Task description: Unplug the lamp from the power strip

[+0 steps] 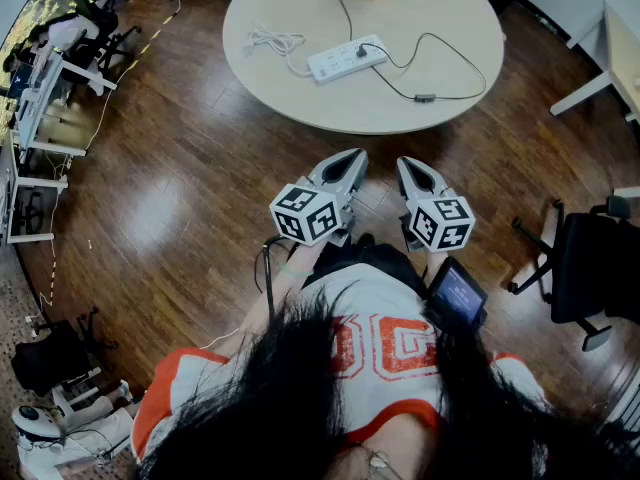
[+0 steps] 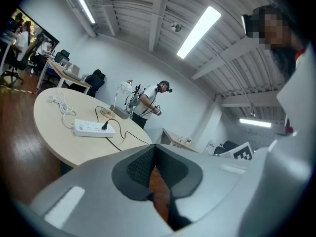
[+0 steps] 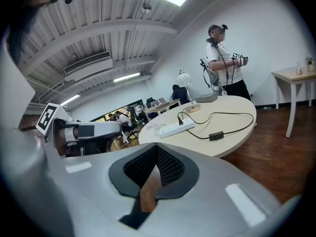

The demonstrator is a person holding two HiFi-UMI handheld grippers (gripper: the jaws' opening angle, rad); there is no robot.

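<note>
Head view: far off on the round table [image 1: 300, 98], white power strip [image 1: 347, 58] with the black lamp plug [image 1: 361, 52] in it. Left gripper [image 1: 349, 158] and right gripper [image 1: 411, 166] near, side by side over the wood floor [image 1: 200, 188], well apart from the table.

Left gripper view: jaws together, nothing between.

Right gripper view: jaws together too, nothing held; power strip far ahead on the table.

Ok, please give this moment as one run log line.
step: not started | left gripper: shut, empty | right gripper: shut, empty | lamp plug: in power strip, on round table
</note>
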